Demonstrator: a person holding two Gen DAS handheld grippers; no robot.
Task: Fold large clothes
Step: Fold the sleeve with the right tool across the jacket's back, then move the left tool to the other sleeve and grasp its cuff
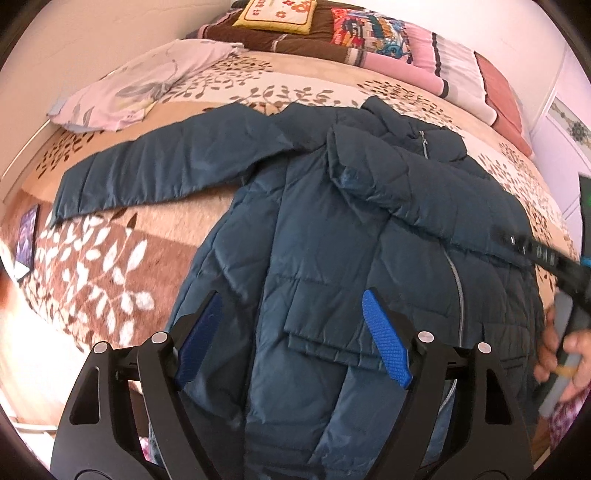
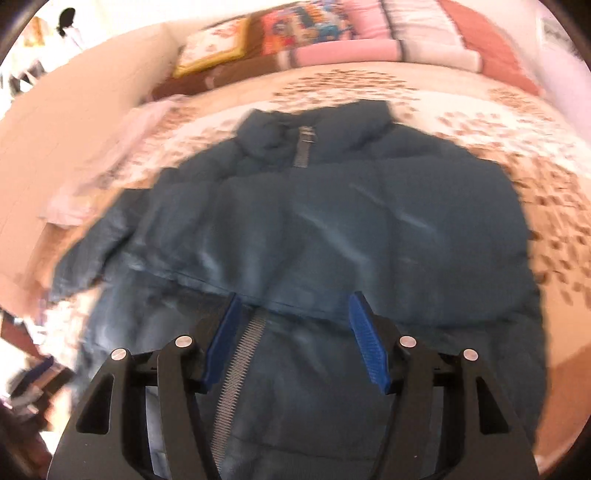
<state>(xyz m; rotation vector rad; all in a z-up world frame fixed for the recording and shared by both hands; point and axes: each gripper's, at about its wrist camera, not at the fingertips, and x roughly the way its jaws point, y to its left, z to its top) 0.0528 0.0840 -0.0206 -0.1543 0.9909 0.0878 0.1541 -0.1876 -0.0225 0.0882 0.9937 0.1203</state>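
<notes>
A dark teal puffer jacket [image 1: 325,236] lies front up on the bed, collar towards the pillows. Its left sleeve [image 1: 155,173] stretches out flat to the left. The other sleeve is folded across the chest. My left gripper [image 1: 291,306] is open and empty just above the jacket's lower front. My right gripper [image 2: 293,306] is open and empty over the zipper [image 2: 240,354] near the folded sleeve's edge; that view is blurred. The right gripper also shows in the left wrist view [image 1: 532,247], by the jacket's right side, held by a hand.
The bed cover [image 1: 110,266] has a beige and brown leaf print. A lilac garment [image 1: 140,88] lies at the far left. Pillows and folded blankets [image 1: 369,33] line the head of the bed. A phone [image 1: 26,240] lies at the bed's left edge.
</notes>
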